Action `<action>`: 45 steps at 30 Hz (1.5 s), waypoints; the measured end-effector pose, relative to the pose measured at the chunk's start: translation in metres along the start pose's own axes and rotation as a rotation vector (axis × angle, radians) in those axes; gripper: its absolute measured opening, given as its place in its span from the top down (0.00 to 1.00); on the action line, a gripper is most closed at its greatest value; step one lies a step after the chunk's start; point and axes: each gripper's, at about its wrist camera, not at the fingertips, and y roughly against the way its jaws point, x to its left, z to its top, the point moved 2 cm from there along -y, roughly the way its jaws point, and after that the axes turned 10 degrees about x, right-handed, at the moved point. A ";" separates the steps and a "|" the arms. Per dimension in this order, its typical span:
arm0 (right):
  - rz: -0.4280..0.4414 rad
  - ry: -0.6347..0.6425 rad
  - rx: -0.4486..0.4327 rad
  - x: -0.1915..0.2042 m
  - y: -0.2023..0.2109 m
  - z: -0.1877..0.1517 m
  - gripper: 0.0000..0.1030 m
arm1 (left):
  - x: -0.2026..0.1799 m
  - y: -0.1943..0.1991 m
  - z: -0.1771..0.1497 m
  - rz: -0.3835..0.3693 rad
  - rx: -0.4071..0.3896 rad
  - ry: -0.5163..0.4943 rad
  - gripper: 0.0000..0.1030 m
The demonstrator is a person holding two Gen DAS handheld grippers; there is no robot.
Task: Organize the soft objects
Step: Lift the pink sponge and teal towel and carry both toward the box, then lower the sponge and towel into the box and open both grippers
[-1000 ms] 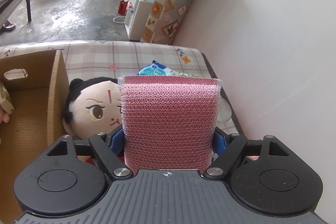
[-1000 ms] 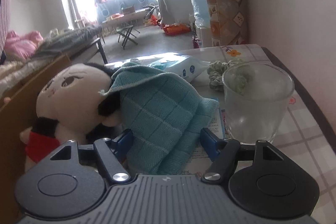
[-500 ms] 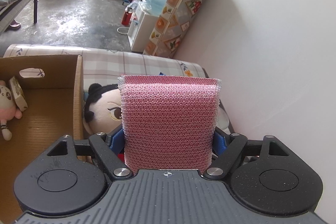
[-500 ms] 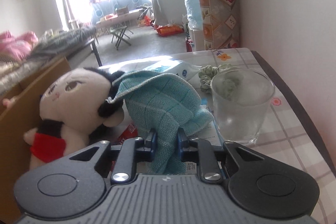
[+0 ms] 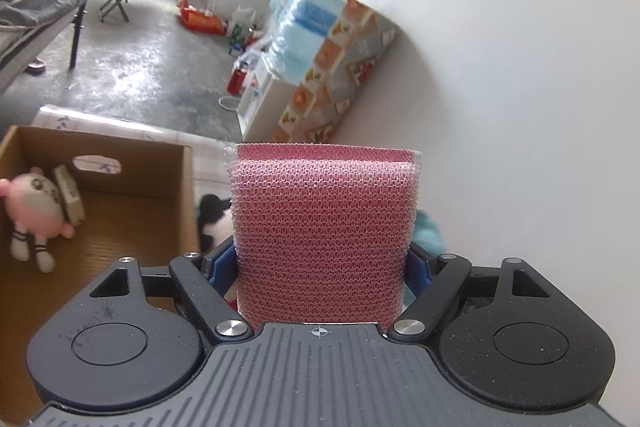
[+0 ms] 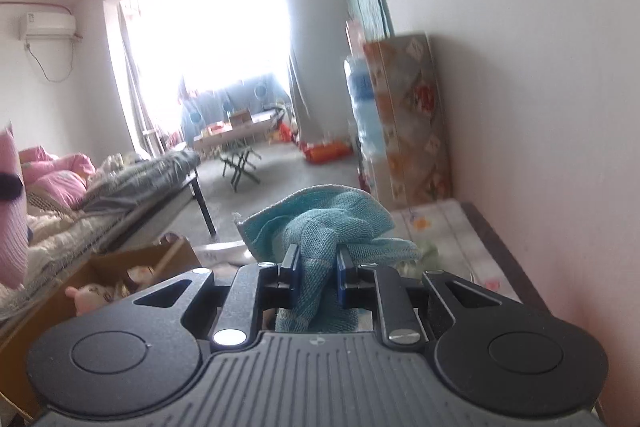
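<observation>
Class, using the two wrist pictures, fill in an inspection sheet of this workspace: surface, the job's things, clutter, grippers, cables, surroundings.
Surface: table with checked cloth against the wall.
Job's things: pink mesh sponge in the left gripper; teal cloth bunched in the right; cardboard box holding a pink plush toy and a small packet; black-haired doll beside the box, mostly hidden.
Clutter: nothing clearly made out on the table behind the cloth.
Grippers: left gripper clamped on the sponge; right gripper, jaws just closed, pinching the cloth.
Cables: white cord on the floor.
Surroundings: white wall, bed, folding stool, bright window.
</observation>
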 end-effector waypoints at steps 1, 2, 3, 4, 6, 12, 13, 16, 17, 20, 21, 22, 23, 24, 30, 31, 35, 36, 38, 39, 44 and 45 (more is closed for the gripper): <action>0.009 0.006 -0.015 0.006 0.006 0.005 0.82 | 0.004 0.005 0.000 -0.001 -0.009 0.009 0.23; 0.019 0.015 -0.030 0.013 0.012 0.010 0.82 | 0.008 0.011 -0.001 -0.005 -0.018 0.015 0.23; 0.027 0.029 -0.044 0.020 0.017 0.014 0.82 | 0.013 0.018 -0.002 -0.007 -0.030 0.024 0.23; 0.039 0.045 -0.059 0.029 0.023 0.019 0.82 | 0.018 0.025 -0.002 -0.006 -0.044 0.032 0.23; 0.069 0.078 -0.090 0.047 0.034 0.028 0.82 | 0.028 0.039 -0.002 -0.001 -0.072 0.043 0.23; 0.230 0.189 -0.152 0.116 0.051 0.059 0.82 | 0.063 0.083 0.001 0.048 -0.166 0.085 0.23; 0.264 0.205 -0.153 0.129 0.050 0.065 0.82 | 0.070 0.087 0.002 0.055 -0.174 0.102 0.23; 0.354 0.242 -0.131 0.162 0.038 0.080 0.82 | 0.089 0.094 0.008 0.075 -0.181 0.140 0.23; 0.381 0.252 -0.113 0.173 0.030 0.083 0.82 | 0.094 0.094 0.008 0.084 -0.179 0.148 0.23; 0.439 0.275 -0.030 0.203 -0.003 0.088 0.82 | 0.112 0.085 0.015 0.121 -0.165 0.176 0.23; 0.449 0.282 0.004 0.211 -0.016 0.089 0.82 | 0.118 0.080 0.018 0.130 -0.156 0.189 0.23; 0.453 0.290 0.045 0.219 -0.031 0.087 0.82 | 0.125 0.075 0.019 0.136 -0.142 0.199 0.23; 0.450 0.299 0.085 0.227 -0.044 0.084 0.82 | 0.131 0.069 0.021 0.143 -0.122 0.211 0.23; 0.440 0.311 0.125 0.234 -0.059 0.082 0.82 | 0.140 0.064 0.021 0.153 -0.104 0.227 0.23; 0.356 0.390 0.331 0.258 -0.143 0.062 0.82 | 0.183 0.008 0.036 0.207 0.006 0.313 0.23; 0.337 0.410 0.348 0.262 -0.154 0.060 0.82 | 0.188 -0.003 0.037 0.216 0.030 0.318 0.23; 0.281 0.472 0.431 0.276 -0.198 0.050 0.82 | 0.203 -0.051 0.038 0.262 0.143 0.347 0.23; 0.268 0.483 0.450 0.279 -0.207 0.048 0.82 | 0.207 -0.061 0.039 0.263 0.166 0.355 0.23; 0.240 0.514 0.488 0.285 -0.226 0.041 0.82 | 0.213 -0.077 0.041 0.276 0.202 0.370 0.22; 0.227 0.529 0.504 0.287 -0.234 0.038 0.82 | 0.217 -0.084 0.042 0.273 0.210 0.380 0.22; 0.173 0.590 0.566 0.293 -0.268 0.028 0.82 | 0.229 -0.121 0.042 0.246 0.326 0.402 0.22; 0.169 0.597 0.577 0.294 -0.273 0.027 0.82 | 0.230 -0.126 0.041 0.244 0.342 0.401 0.21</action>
